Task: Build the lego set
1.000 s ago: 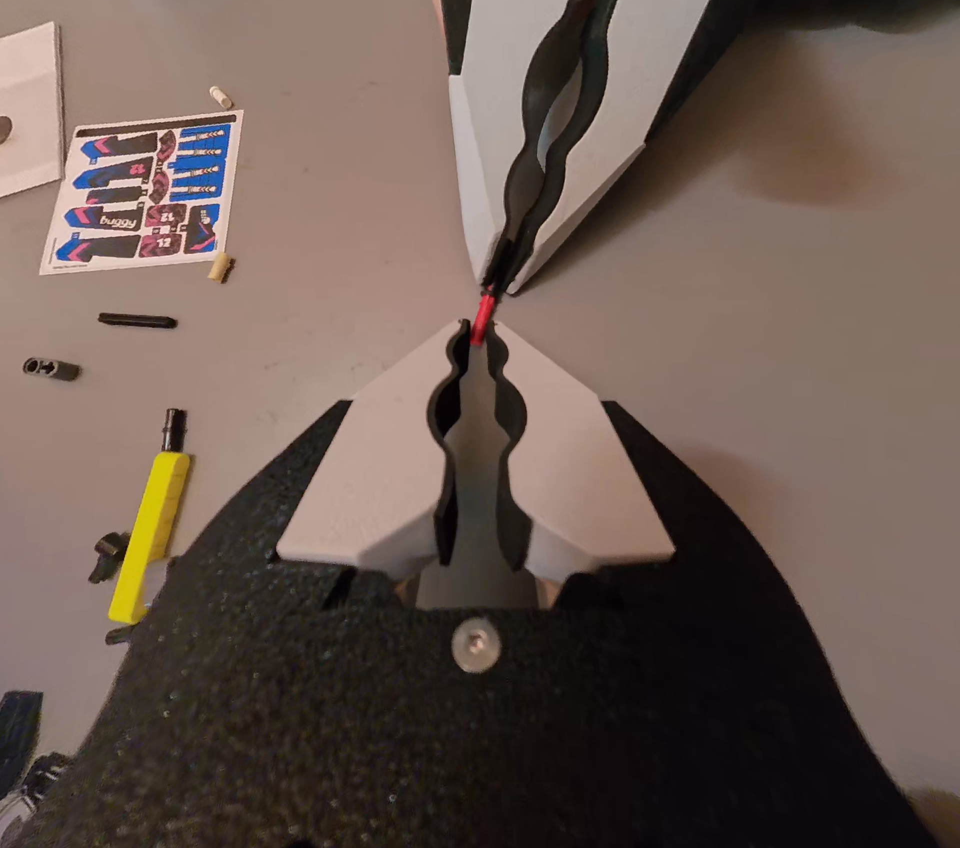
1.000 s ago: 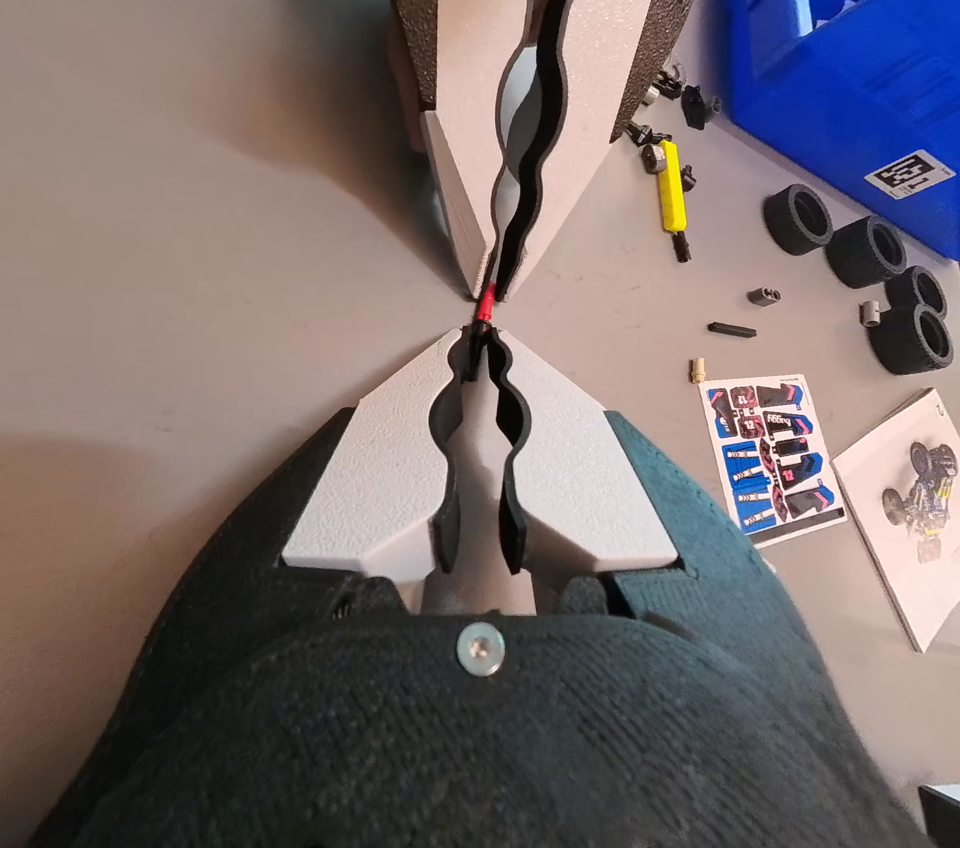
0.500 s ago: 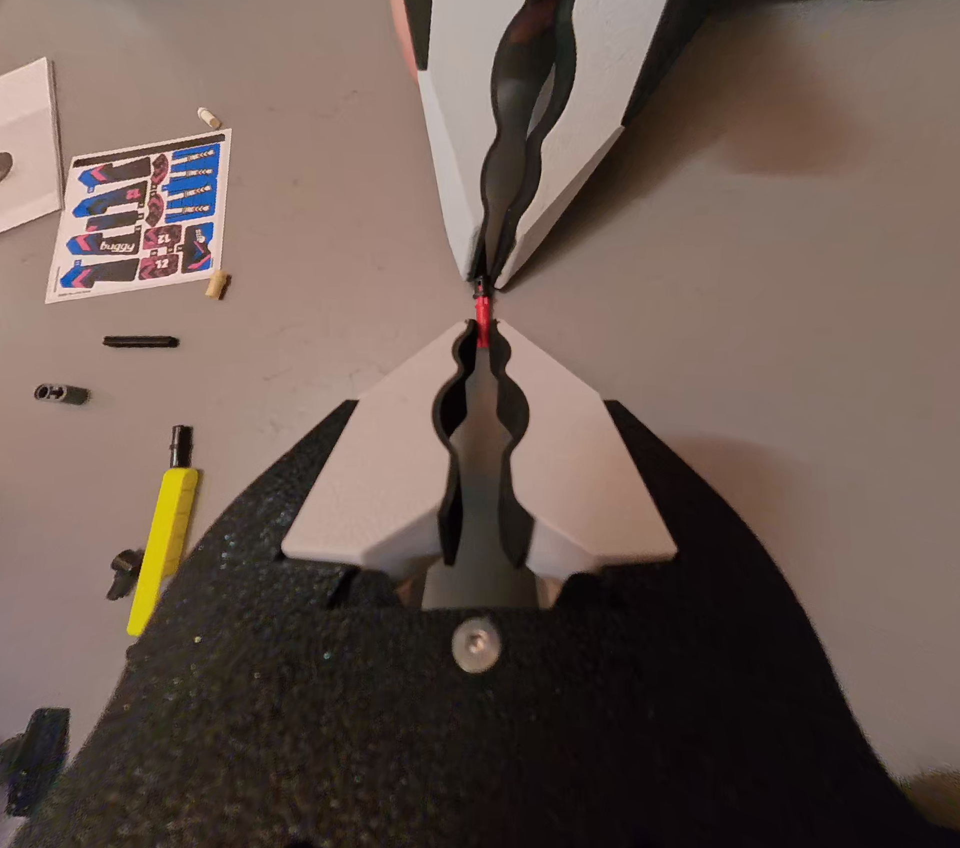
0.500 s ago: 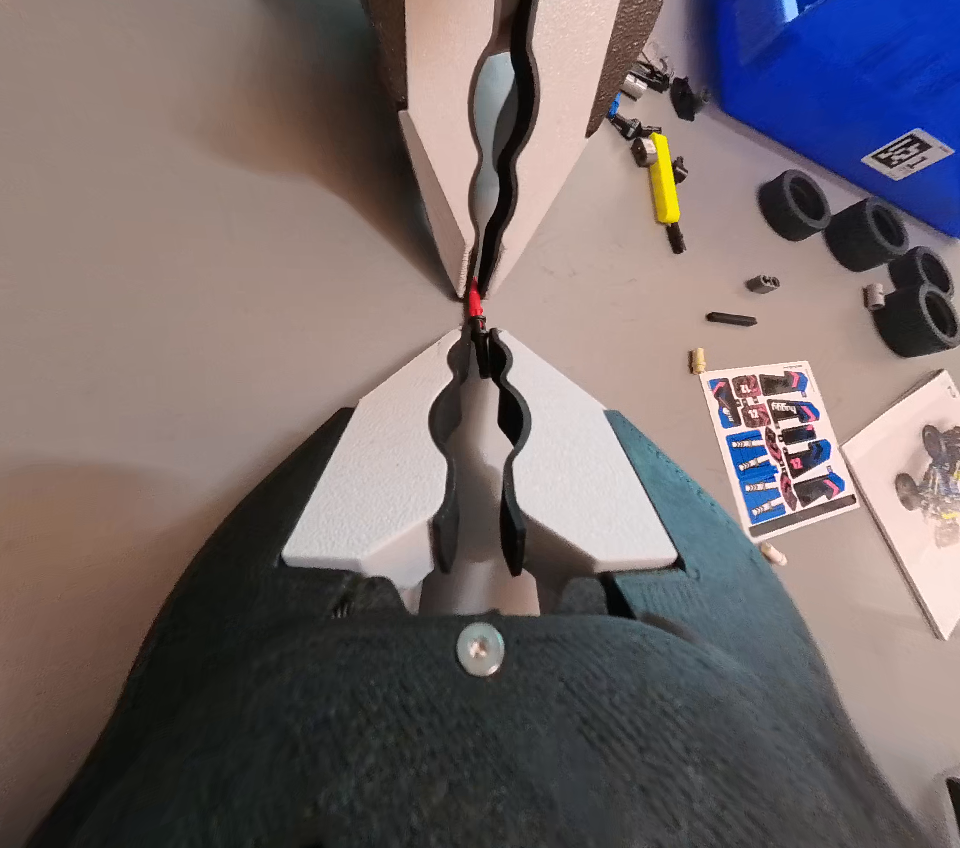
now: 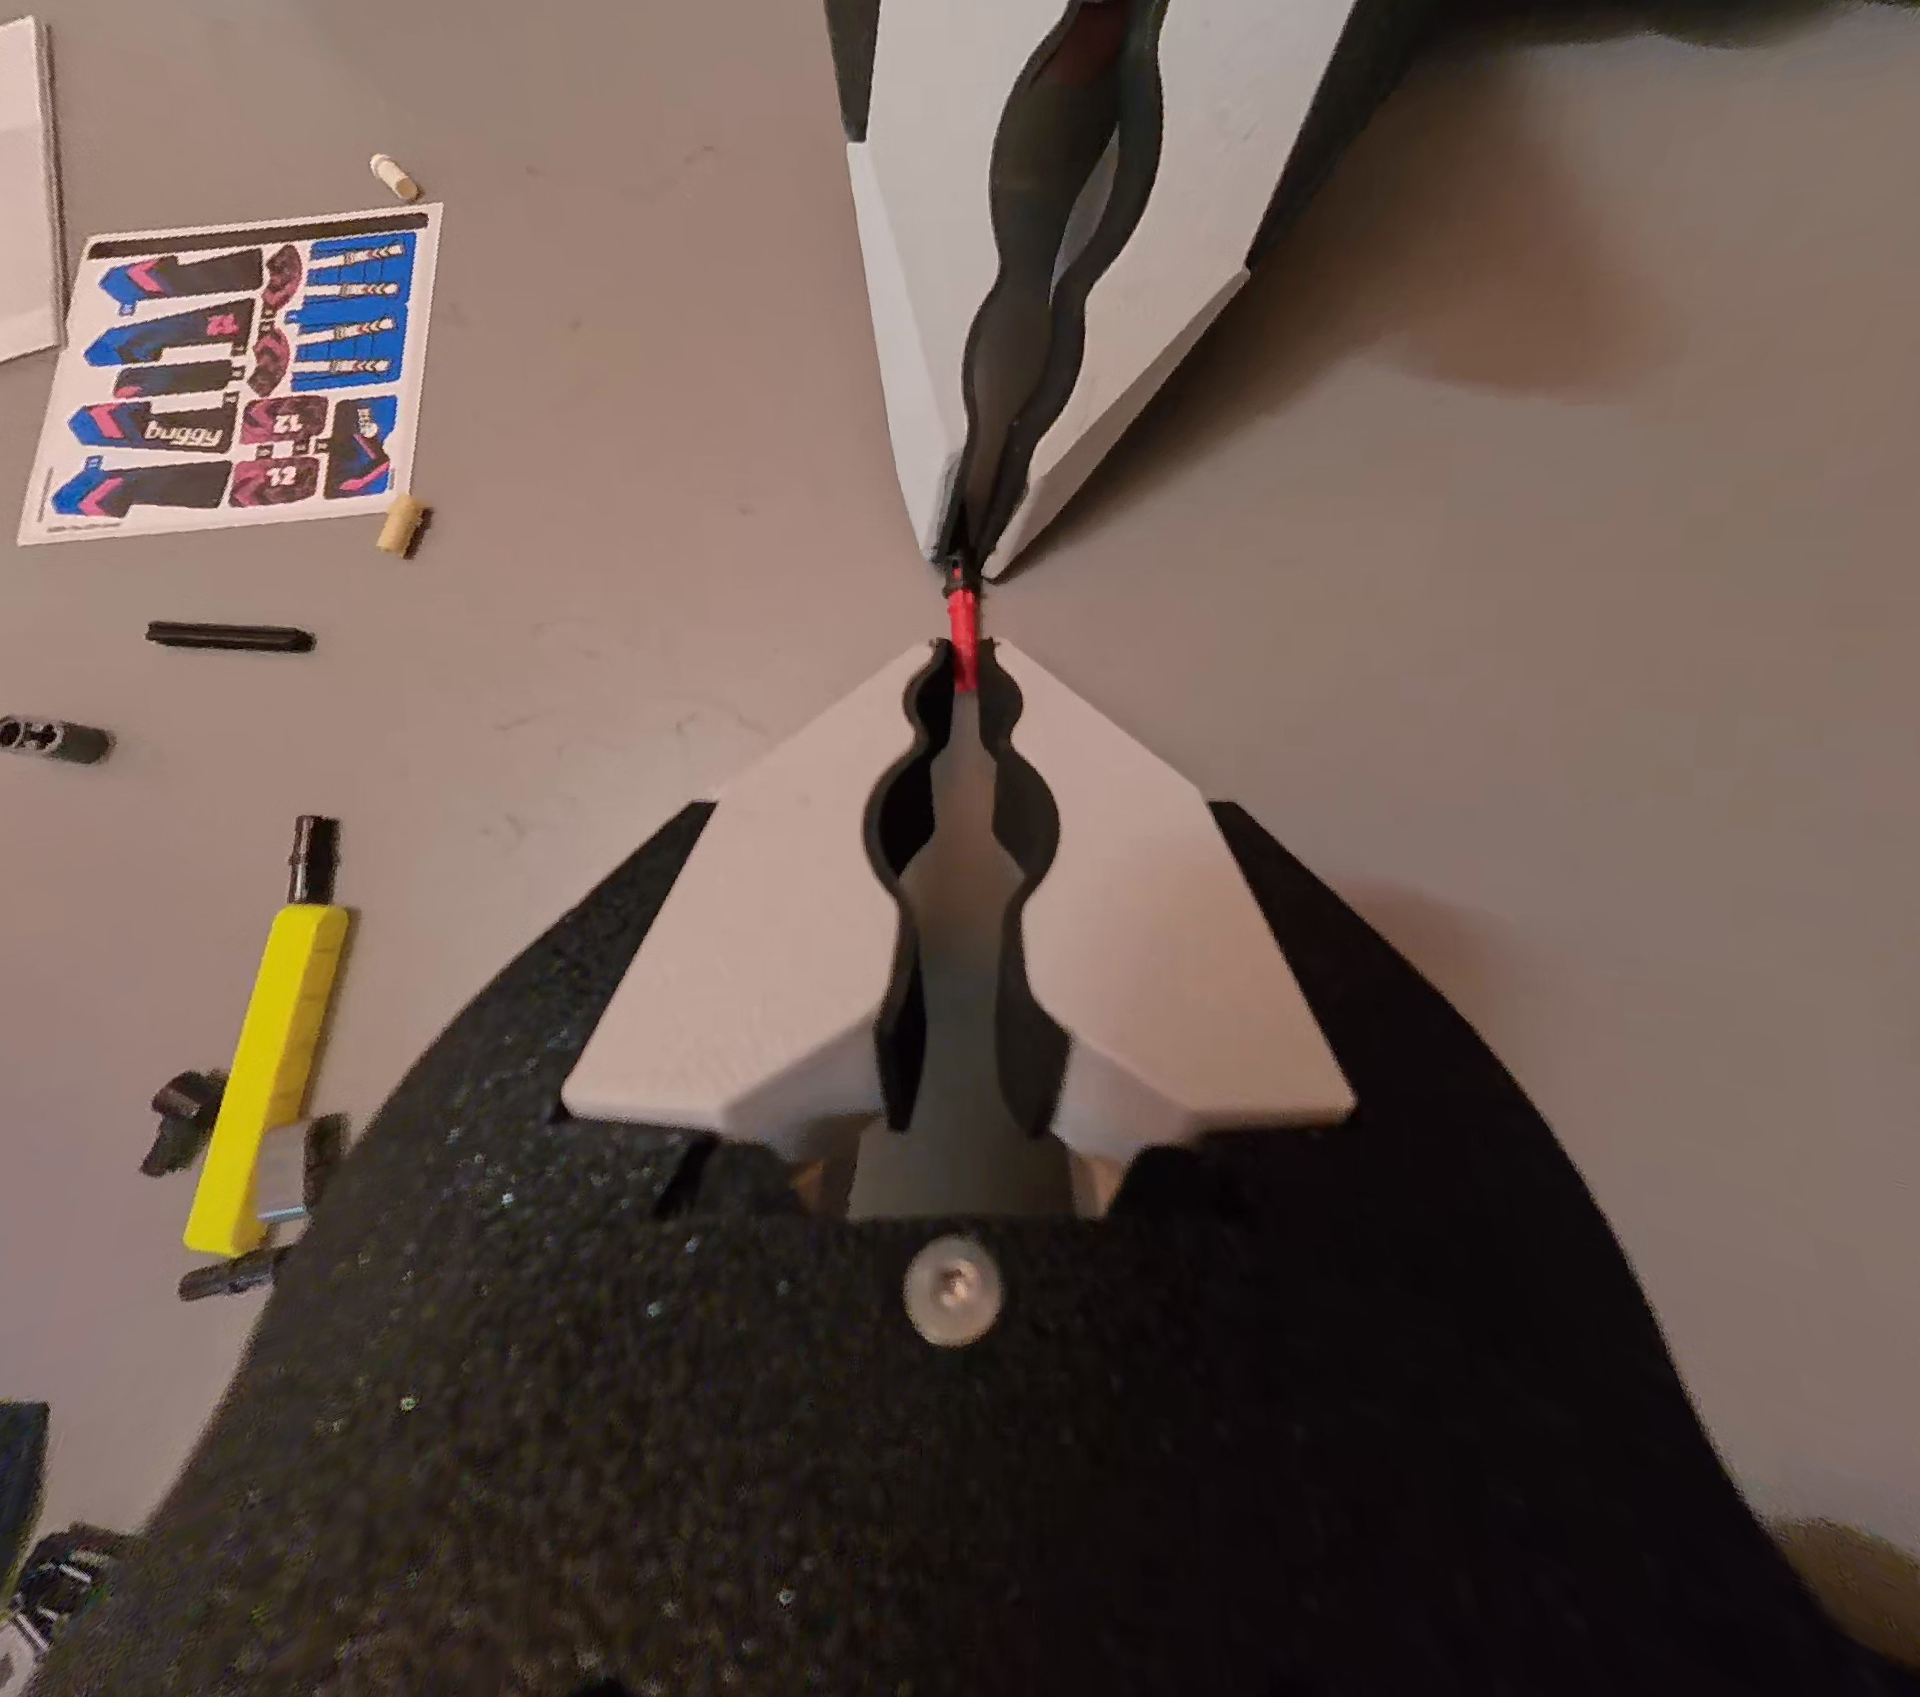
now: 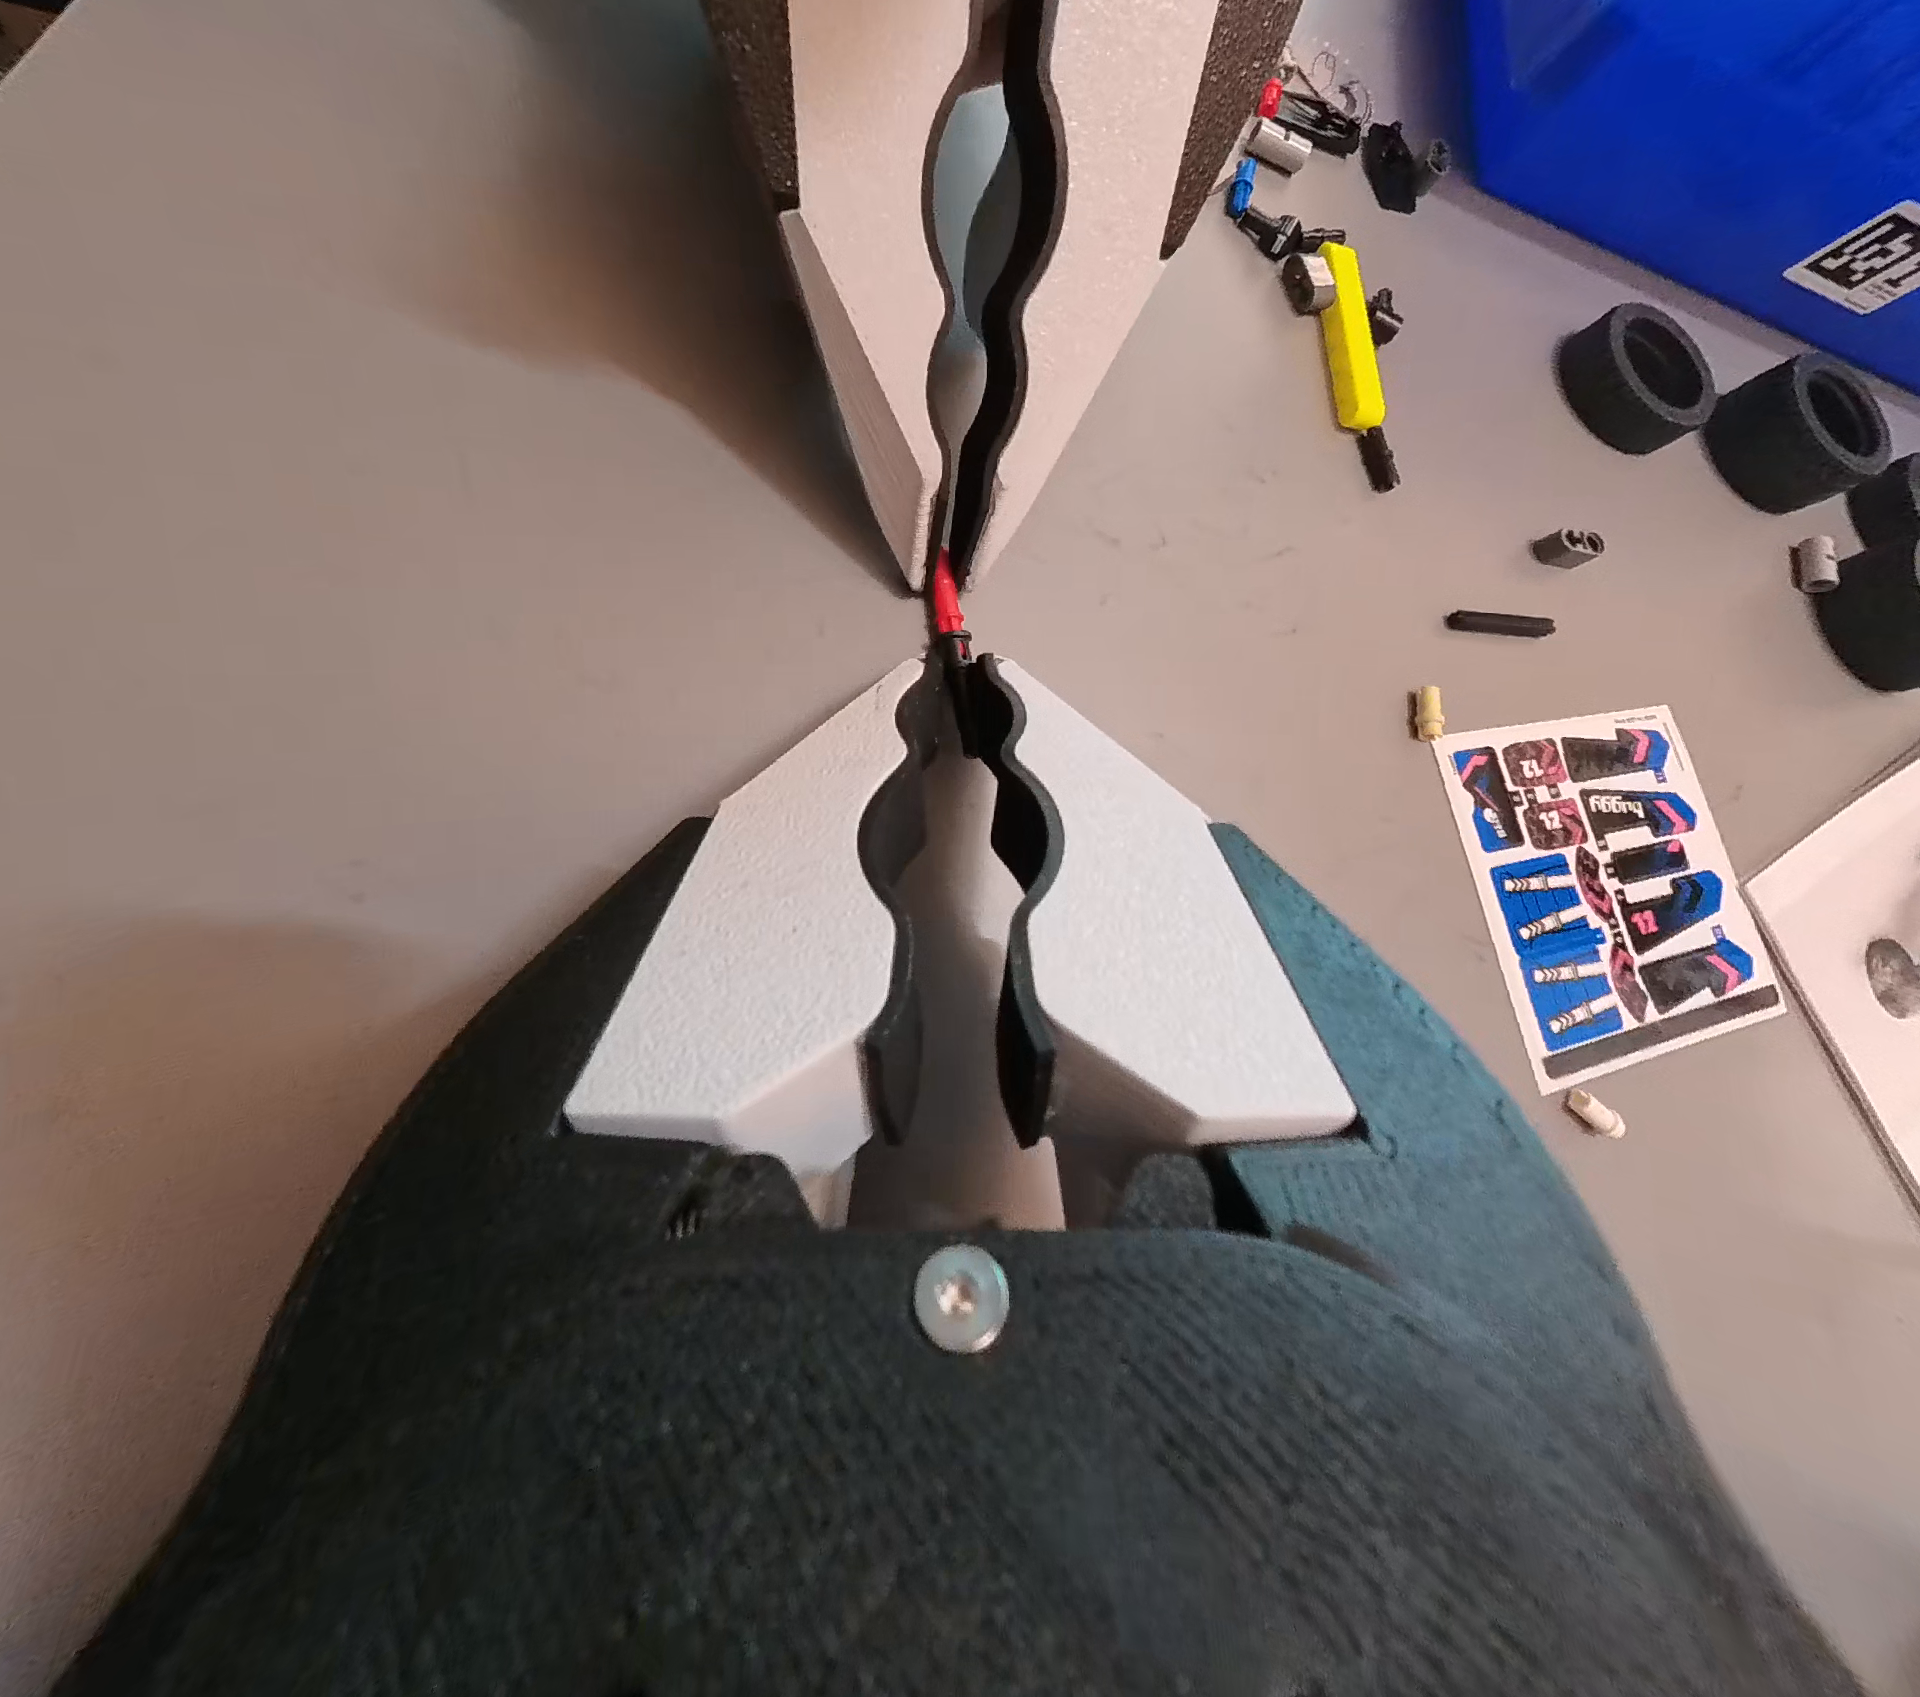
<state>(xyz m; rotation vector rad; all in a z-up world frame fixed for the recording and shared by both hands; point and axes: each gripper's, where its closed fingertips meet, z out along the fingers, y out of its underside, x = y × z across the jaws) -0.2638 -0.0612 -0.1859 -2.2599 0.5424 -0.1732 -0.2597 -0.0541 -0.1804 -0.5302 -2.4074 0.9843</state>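
Grey tabletop [image 5: 1558, 712] lies under both tools. At nine o'clock in the left wrist view sit a sticker sheet [image 5: 239, 374] and a yellow beam [image 5: 272, 1076]. The left gripper [image 5: 964, 660] is clamped on a red pin [image 5: 962, 624]; at twelve o'clock the right gripper [image 6: 961, 681] pinches a black pin [image 6: 964, 691], the two pins meeting end to end.

red pin [image 5: 964, 645] and black pin [image 6: 963, 691] joined end to end, held above table
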